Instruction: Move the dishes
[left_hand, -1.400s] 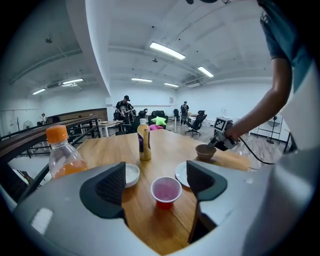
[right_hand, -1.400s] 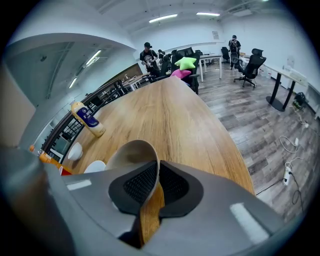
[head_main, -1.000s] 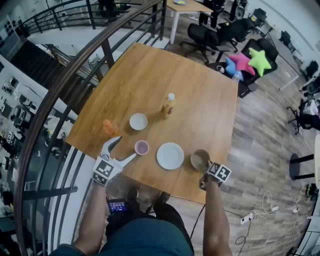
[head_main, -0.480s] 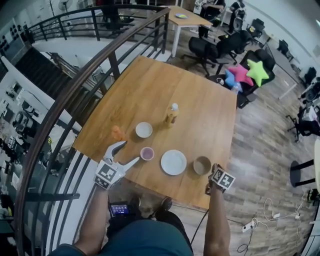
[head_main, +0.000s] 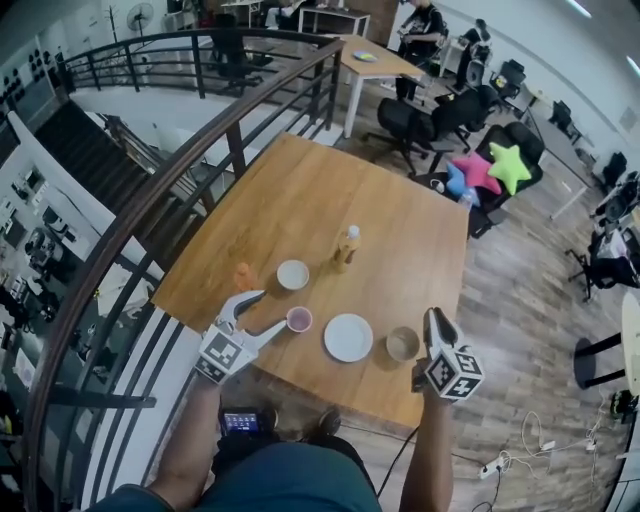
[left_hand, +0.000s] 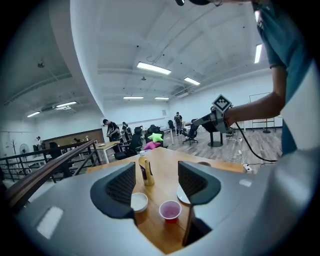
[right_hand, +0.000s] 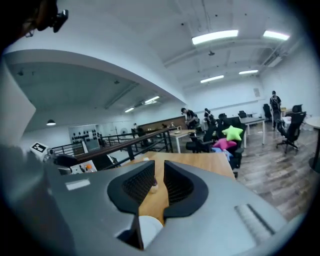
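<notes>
On the wooden table (head_main: 300, 190) stand a small white bowl (head_main: 293, 274), a pink cup (head_main: 299, 319), a white plate (head_main: 348, 337) and a brown bowl (head_main: 403, 344), all near the front edge. My left gripper (head_main: 268, 310) is open just left of the pink cup, not touching it. In the left gripper view the pink cup (left_hand: 170, 210) and white bowl (left_hand: 139, 201) lie low between the wide jaws of the left gripper (left_hand: 156, 175). My right gripper (head_main: 432, 318) hovers just right of the brown bowl, apart from it. Its jaws (right_hand: 159, 175) stand a narrow gap apart with nothing between them.
A yellow juice bottle (head_main: 346, 248) stands upright behind the dishes, and a small orange object (head_main: 244, 276) sits near the table's left edge. A dark railing (head_main: 150, 200) runs along the left side. Office chairs and star cushions (head_main: 490, 165) stand beyond the far right corner.
My right gripper has drawn back from the brown bowl's rim, to the right and upward. The left gripper stays open beside the pink cup. The dishes have not moved.
</notes>
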